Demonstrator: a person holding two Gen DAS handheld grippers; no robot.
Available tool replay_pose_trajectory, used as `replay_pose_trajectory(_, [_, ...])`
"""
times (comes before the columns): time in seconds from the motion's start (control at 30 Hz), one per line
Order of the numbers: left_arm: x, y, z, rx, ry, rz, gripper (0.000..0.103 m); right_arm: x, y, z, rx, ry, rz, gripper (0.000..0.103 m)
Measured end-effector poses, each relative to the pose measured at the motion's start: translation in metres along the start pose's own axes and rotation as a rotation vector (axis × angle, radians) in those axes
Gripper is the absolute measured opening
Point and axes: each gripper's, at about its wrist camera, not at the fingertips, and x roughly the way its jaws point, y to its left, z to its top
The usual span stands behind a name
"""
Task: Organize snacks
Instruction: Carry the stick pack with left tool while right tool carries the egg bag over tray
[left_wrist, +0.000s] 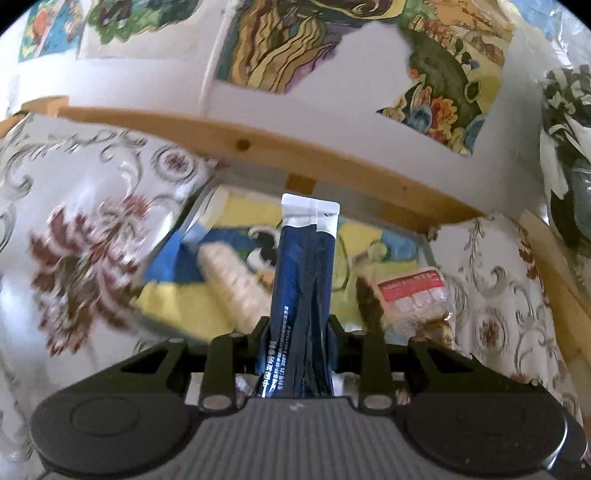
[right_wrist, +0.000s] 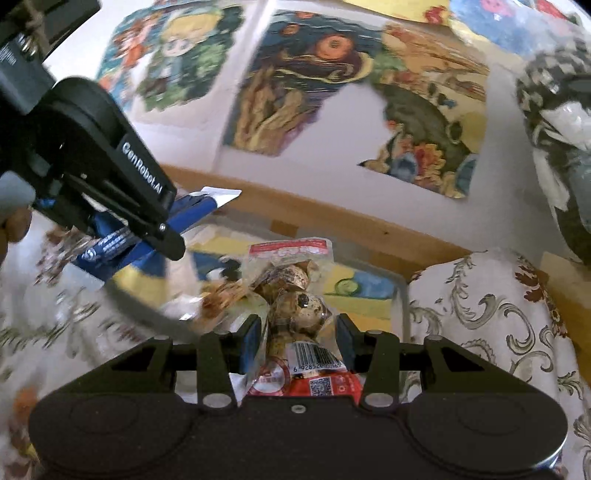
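— Where the left wrist camera looks, what has the left gripper (left_wrist: 300, 325) got?
— A dark blue stick sachet (left_wrist: 301, 280), pinched upright between closed fingers; it hangs over the clear tray (left_wrist: 424, 243), a pale wafer roll (left_wrist: 232, 280) lying inside.
— And from the right wrist?
— The right gripper (right_wrist: 300, 332) clamps a clear quail-egg packet (right_wrist: 295, 299) above the same tray, near its right wall; beside the flowered cloth (right_wrist: 491, 317).
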Motion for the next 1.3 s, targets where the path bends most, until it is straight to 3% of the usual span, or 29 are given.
replay_pose_trajectory(0.33, [0.043, -0.028, 0.018, 0.049, -0.006, -0.002, 0.033, 0.048, -0.057, 0.014, 0.16, -0.047, -0.08, 0.046])
replay_pose_trajectory(0.63, [0.084, -0.04, 0.02, 0.077, 0.033, 0.035, 0.033, 0.082, -0.081, -0.001, 0.216, 0.048, -0.107, 0.046])
replay_pose_trajectory(1.1, [0.124, -0.057, 0.01, 0.082, 0.142, 0.062, 0.033, 0.104, -0.089, -0.013, 0.269, 0.124, -0.042, 0.047])
replay_pose_trajectory(1.3, [0.13, -0.057, 0.01, 0.083, 0.151, 0.059, 0.034, 0.112, -0.081, -0.016, 0.265, 0.143, -0.016, 0.048])
